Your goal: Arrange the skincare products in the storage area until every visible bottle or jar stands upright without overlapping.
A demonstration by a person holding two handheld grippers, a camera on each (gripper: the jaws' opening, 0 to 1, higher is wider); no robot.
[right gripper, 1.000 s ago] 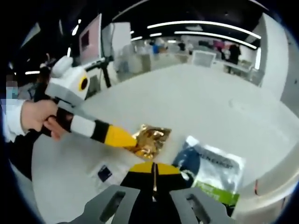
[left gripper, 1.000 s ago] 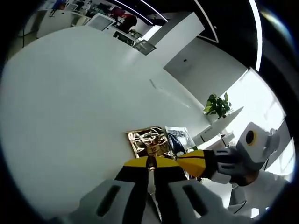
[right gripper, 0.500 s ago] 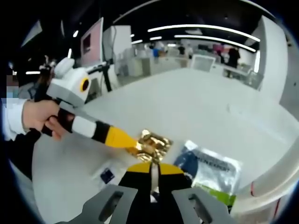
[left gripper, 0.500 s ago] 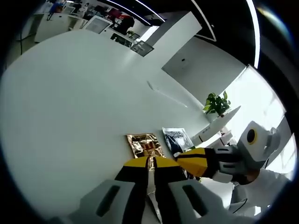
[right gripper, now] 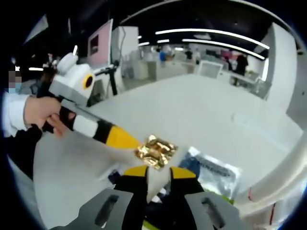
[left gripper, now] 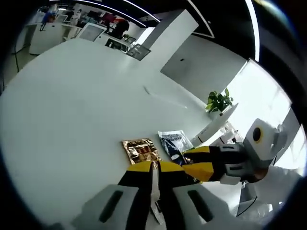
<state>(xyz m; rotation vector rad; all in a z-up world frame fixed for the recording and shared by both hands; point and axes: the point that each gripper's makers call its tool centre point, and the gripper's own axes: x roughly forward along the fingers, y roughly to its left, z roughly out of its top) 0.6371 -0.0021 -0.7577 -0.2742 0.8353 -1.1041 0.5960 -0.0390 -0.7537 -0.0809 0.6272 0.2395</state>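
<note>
On the white table [left gripper: 72, 110] lie a crinkled gold sachet [left gripper: 139, 149] and a blue-and-white sachet [left gripper: 173, 142]. My left gripper [left gripper: 153, 168] is shut, with a thin white packet [left gripper: 154, 188] edge-on between its yellow-tipped jaws, just short of the gold sachet. The right gripper [left gripper: 189, 165] reaches in from the right, close beside it. In the right gripper view, my right gripper [right gripper: 154, 173] is shut on a white packet [right gripper: 149, 184]; the gold sachet [right gripper: 156, 151] lies just beyond and the blue-and-white sachet [right gripper: 211, 168] to its right. The left gripper [right gripper: 132, 143] has its tip at the gold sachet's edge.
The table's curved edge [right gripper: 278, 182] runs close on the right. A potted plant [left gripper: 218, 102] stands beyond the table. A hand [right gripper: 41, 112] with a white sleeve holds the left gripper. Desks and screens [right gripper: 100, 45] stand far behind the broad bare tabletop [right gripper: 201, 105].
Both views have risen and pulled back, so the sachets look smaller. A white packet now shows between the right gripper's jaws, and a white strip shows longer between the left's.
</note>
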